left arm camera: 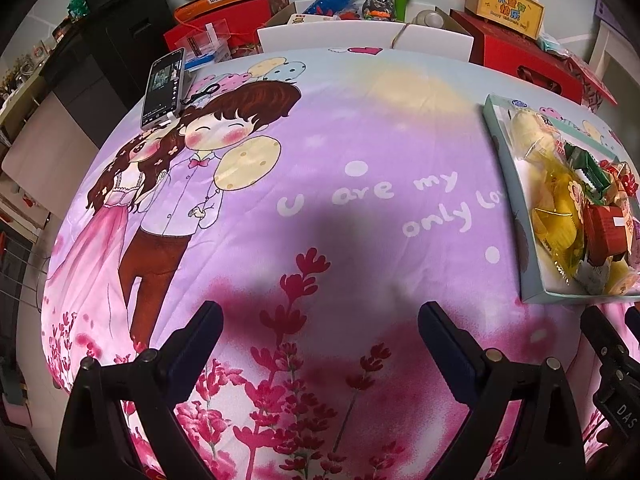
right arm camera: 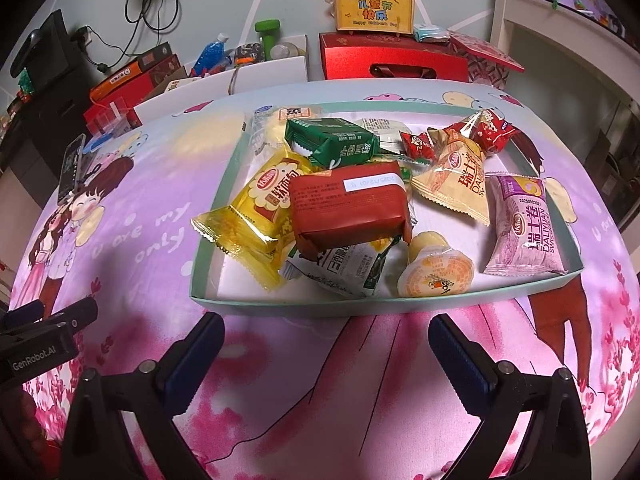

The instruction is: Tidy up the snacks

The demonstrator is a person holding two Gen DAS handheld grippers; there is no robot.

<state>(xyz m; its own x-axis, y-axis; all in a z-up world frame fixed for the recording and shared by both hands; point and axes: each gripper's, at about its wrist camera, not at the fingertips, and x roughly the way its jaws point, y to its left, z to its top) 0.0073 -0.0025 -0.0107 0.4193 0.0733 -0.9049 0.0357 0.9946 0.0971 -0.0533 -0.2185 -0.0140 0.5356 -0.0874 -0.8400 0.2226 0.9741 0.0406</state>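
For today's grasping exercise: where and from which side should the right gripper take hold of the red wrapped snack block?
Probably grip the red wrapped block across its short sides from above: it lies topmost in the tray, and the right gripper is open.

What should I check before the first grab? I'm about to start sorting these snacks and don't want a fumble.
1. Right gripper open and empty: ok.
2. Left gripper open and empty: ok.
3. Snack tray just ahead of the right gripper: ok.
4. Red packet lies on top of the pile, free to take: ok.
5. Jelly cup lies tipped on its side: not ok for a top grasp.
6. Where sorted snacks should go: cannot tell.
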